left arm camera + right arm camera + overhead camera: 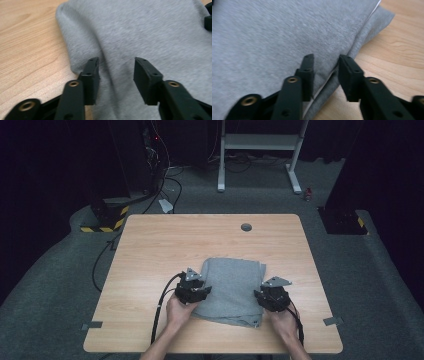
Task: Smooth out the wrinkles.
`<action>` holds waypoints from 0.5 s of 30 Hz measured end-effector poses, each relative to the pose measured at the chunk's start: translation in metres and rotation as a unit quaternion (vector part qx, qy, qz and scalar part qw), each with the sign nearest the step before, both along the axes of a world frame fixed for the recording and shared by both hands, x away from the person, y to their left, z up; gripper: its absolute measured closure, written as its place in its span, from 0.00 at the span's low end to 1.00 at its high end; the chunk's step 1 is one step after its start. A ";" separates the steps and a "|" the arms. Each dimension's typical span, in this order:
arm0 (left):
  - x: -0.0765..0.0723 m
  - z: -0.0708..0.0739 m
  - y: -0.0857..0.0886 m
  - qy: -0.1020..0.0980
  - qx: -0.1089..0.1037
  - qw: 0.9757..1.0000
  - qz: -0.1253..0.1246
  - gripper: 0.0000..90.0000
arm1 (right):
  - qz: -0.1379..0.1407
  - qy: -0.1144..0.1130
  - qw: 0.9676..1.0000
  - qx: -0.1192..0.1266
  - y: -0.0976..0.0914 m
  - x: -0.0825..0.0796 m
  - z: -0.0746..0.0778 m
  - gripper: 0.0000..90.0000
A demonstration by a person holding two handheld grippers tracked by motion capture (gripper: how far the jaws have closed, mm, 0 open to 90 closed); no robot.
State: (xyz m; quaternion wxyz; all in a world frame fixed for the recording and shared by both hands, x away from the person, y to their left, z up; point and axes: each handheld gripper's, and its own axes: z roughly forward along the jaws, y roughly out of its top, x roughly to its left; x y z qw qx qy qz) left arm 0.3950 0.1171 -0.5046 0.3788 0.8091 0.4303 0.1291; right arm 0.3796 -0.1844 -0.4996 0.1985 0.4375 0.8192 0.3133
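Grey cloth (232, 290): folded, flat on the wooden surface (150, 250), near edge. Left claw (116, 75): jaws apart over cloth's left edge. Right claw (325, 72): jaws apart, straddling its right edge.

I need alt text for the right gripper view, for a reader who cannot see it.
Two black jaws of the right gripper stand slightly apart over the edge of a folded grey cloth. The cloth's layered edge runs between them, and bare wooden table shows to the right.

Grey carpet (60, 270), probably dark curtains (45, 165)
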 end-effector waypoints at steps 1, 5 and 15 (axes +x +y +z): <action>0.000 -0.002 -0.001 0.006 0.006 1.000 -0.006 0.70 | 0.003 0.001 1.000 -0.006 0.001 0.002 -0.002 0.81; -0.006 -0.008 -0.002 0.016 0.021 0.999 -0.032 0.88 | 0.019 0.010 1.000 -0.019 0.003 0.003 -0.008 0.93; -0.052 0.006 0.020 0.015 -0.013 0.999 -0.040 0.81 | 0.093 0.002 0.995 -0.019 0.000 -0.019 0.001 0.86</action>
